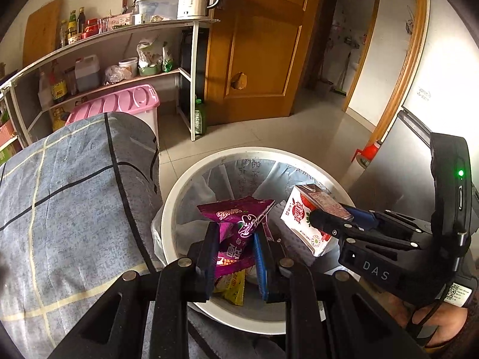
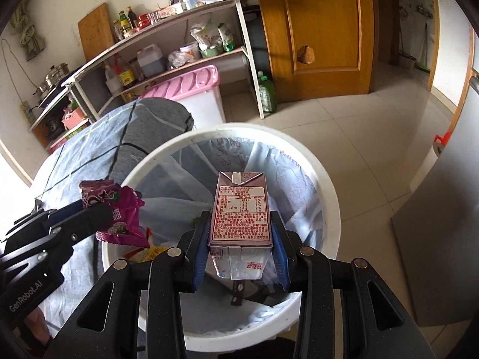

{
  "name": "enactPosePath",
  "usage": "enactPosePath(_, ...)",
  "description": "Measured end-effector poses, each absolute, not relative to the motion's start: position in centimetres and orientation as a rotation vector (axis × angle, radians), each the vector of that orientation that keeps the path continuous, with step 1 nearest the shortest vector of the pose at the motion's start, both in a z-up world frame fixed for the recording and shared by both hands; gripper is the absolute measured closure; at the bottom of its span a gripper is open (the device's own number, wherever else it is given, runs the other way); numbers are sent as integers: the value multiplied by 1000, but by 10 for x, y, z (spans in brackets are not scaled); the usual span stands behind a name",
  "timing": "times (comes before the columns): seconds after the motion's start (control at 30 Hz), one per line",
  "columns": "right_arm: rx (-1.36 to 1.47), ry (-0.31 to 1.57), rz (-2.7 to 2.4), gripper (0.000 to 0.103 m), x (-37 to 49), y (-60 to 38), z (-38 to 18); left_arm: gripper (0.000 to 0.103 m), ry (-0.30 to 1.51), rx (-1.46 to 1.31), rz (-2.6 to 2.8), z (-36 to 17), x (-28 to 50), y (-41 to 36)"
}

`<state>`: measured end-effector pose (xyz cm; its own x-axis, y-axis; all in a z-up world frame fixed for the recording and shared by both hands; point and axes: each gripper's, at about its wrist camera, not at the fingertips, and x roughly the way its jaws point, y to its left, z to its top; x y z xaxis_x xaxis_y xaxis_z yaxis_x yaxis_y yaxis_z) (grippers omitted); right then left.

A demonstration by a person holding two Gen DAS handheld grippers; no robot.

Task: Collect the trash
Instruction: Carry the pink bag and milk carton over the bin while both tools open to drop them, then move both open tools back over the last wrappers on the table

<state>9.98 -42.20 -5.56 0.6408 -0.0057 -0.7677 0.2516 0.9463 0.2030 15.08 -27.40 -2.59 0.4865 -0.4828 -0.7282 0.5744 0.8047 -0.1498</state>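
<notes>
My left gripper [image 1: 235,239] is shut on a purple snack wrapper [image 1: 239,224] and holds it over the open white trash bin [image 1: 170,209]. It also shows in the right wrist view [image 2: 119,212]. My right gripper [image 2: 239,227] is shut on a small milk carton [image 2: 241,206] and holds it above the same bin [image 2: 332,197]. The carton shows in the left wrist view [image 1: 302,218] too. The bin is lined with a pale plastic bag [image 2: 293,179]. A yellow wrapper [image 1: 235,288] hangs below the purple one.
A table under a grey-blue checked cloth [image 1: 69,209] stands left of the bin. Behind it are a pink-lidded storage box [image 1: 119,103], a shelf rack [image 1: 191,71] with bottles, and a wooden door [image 1: 257,48]. A grey appliance [image 1: 398,161] stands at the right.
</notes>
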Motion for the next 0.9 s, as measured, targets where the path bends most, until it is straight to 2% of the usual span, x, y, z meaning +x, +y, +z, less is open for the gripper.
enactPosePath(0.1, 309, 869, -159, 63, 100, -422, -60, 77, 859, 109, -643, -28, 153, -272)
enactPosePath(0.2, 315, 869, -173, 51, 100, -424, -62, 67, 851, 119, -633, -28, 153, -272)
enactPosePath(0.23, 318, 868, -175, 51, 100, -424, -62, 62, 853, 115, -637, -28, 153, -271)
enactPosePath(0.33, 323, 865, -176, 51, 100, -424, -61, 61, 850, 105, -640, -26, 153, -268)
enactPosePath(0.43, 325, 860, -170, 51, 98, -421, -59, 55, 840, 101, -629, -23, 152, -261)
enactPosePath(0.9, 283, 776, -88, 51, 95, -368, -20, 54, 768, 44, -527, 5, 141, -182)
